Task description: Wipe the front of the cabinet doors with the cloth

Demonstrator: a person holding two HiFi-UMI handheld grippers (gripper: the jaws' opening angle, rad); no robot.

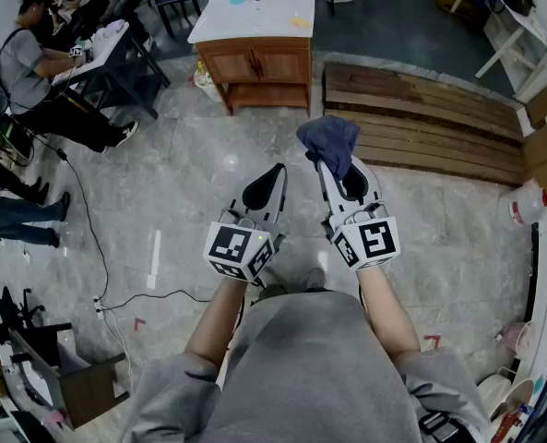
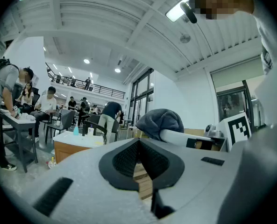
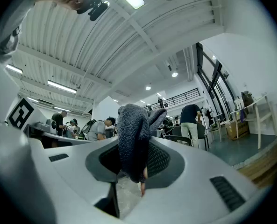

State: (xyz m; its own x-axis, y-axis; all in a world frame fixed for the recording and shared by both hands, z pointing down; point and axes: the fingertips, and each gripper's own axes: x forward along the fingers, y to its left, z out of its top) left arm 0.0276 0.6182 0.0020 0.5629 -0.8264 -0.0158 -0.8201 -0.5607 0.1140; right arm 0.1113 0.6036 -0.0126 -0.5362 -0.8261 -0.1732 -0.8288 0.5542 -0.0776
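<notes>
Grey stone floor (image 1: 190,183); wooden cabinet (image 1: 255,63) with a white top stands well ahead on it, doors closed; left gripper (image 1: 275,173) fingers together, nothing between; right gripper (image 1: 335,166) fingers clamped on the cloth (image 1: 328,137); cloth dark blue-grey, terry-textured, bunched, bulging past the fingertips, well apart from the cabinet.

Person wears a plain grey sweatshirt (image 1: 301,367), sleeves (image 1: 162,397) bunched up near the elbows (loose fit). Left gripper (image 1: 275,173) and right gripper (image 1: 342,172): pale grey moulded shells, black textured pads lining the jaws. Each has a white marker cube (image 1: 238,250) printed with black squares.
</notes>
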